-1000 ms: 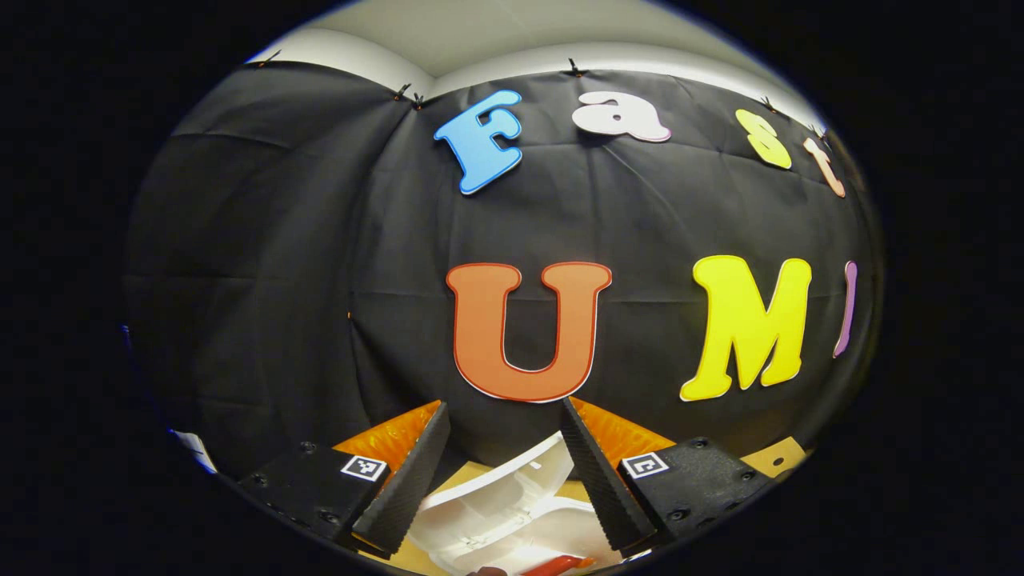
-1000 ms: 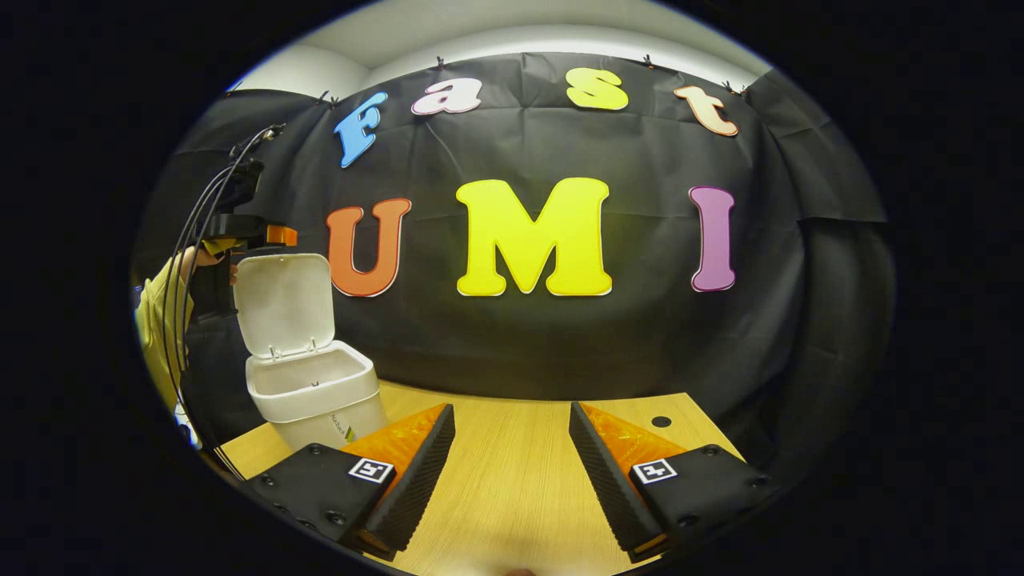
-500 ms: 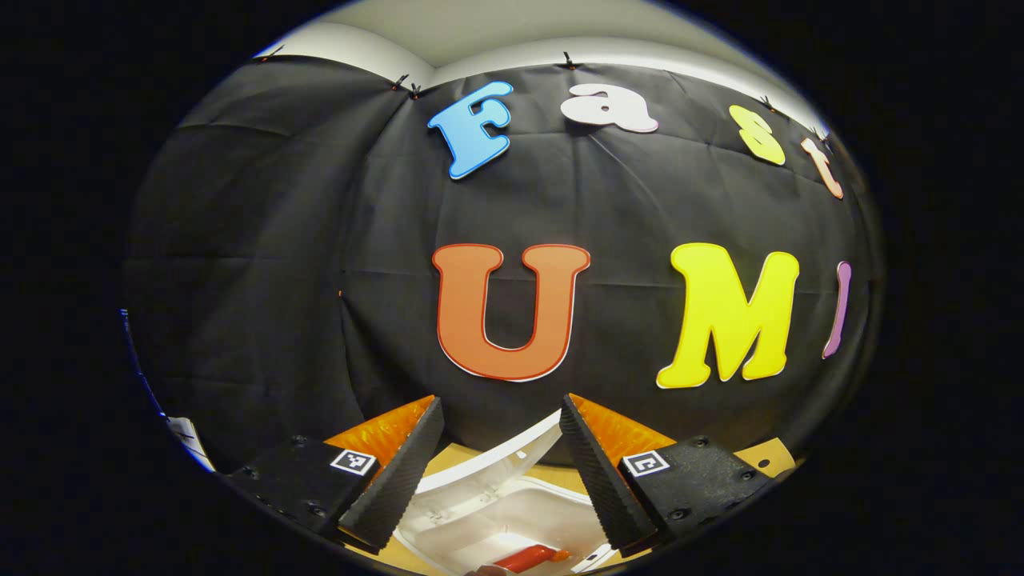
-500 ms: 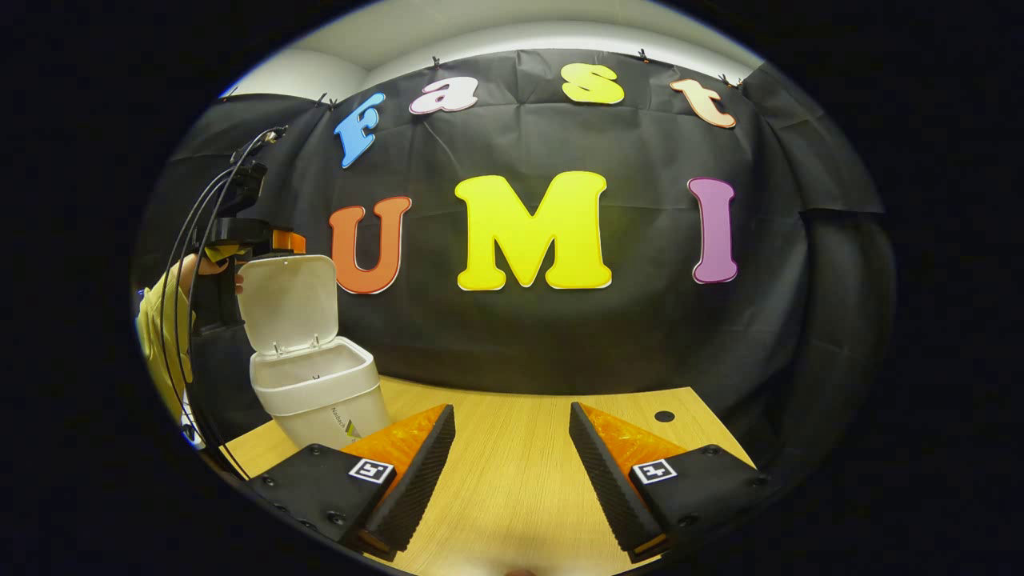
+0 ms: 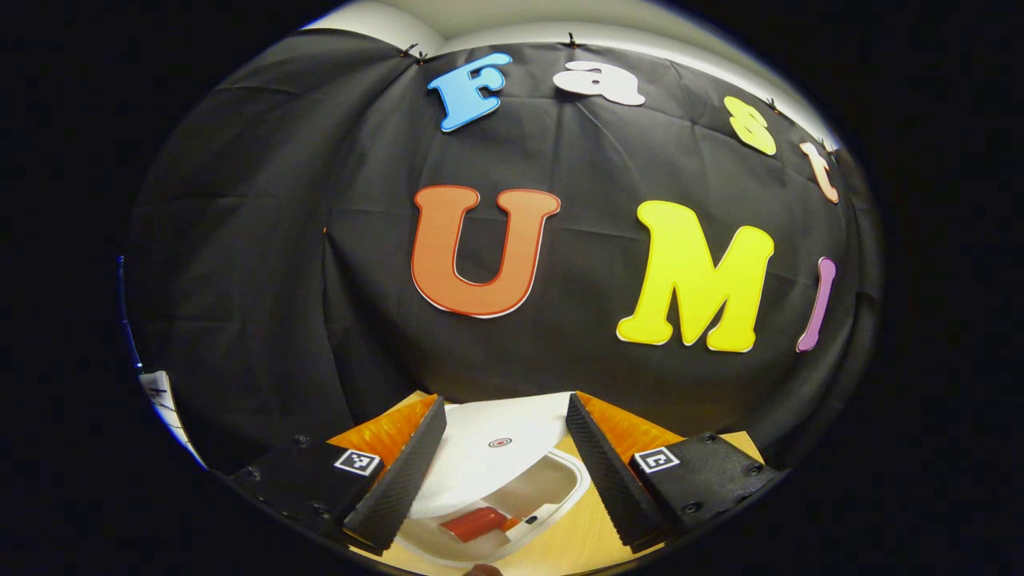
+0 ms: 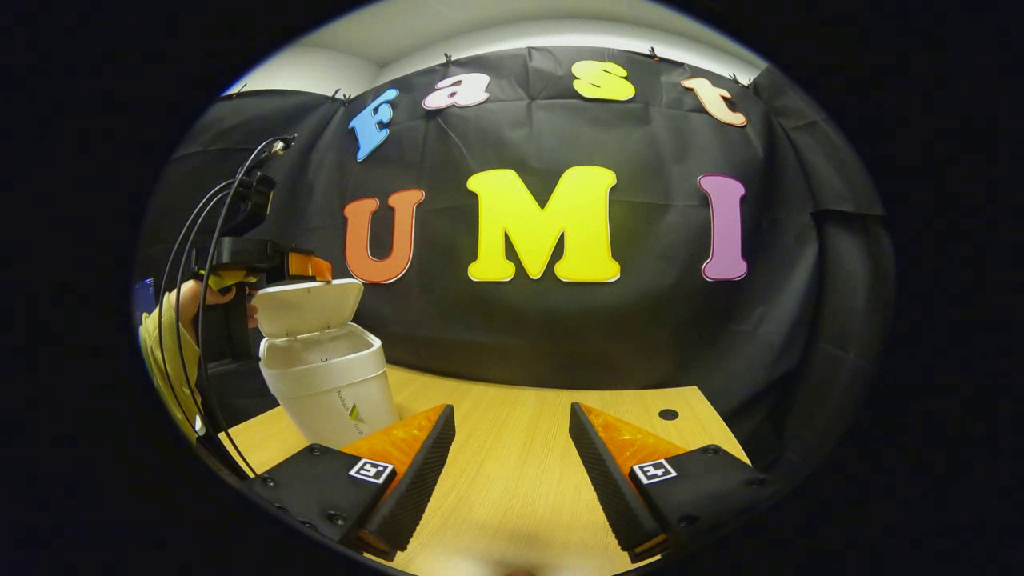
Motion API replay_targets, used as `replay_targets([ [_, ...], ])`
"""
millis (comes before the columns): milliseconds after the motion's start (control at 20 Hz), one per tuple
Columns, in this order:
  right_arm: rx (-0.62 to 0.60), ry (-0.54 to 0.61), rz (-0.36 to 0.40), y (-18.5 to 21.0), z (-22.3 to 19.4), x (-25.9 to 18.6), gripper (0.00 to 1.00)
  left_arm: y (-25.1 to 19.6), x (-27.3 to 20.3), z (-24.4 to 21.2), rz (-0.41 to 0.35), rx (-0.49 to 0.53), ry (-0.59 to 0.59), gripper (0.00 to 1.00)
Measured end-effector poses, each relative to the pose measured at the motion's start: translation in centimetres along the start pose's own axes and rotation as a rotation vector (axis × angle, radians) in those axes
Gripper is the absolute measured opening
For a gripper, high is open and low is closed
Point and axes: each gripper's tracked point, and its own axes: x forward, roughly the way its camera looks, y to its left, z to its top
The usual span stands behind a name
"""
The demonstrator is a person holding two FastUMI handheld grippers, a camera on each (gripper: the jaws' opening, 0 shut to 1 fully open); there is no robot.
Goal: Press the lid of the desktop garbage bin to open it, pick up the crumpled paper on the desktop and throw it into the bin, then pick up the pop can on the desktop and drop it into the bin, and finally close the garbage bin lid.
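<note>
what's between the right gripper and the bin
Bare wooden desktop: in the right gripper view, nothing lies between the right hand-held gripper and the white bin.

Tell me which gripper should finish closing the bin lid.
Left. The left gripper hangs open right over the half-lowered lid of the bin, with the red can visible inside. The right gripper is open over bare desk, off to the bin's side.

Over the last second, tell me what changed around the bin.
The lid has swung down from upright to partly shut over the bin, with the left gripper following just above it. The red can stays inside. The right gripper stays open above the table.
</note>
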Motion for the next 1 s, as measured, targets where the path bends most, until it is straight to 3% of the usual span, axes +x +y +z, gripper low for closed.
replay_targets([
  [300,-0.01,0.012,0.016,0.0,-0.5,-0.1,0.92,-1.3,0.4,-4.8,-0.008,-0.009,0.093,0.99],
  [1000,0.023,0.061,0.019,0.3,-1.9,1.5,0.92,-1.0,2.4,-8.3,0.017,0.123,0.154,0.99],
])
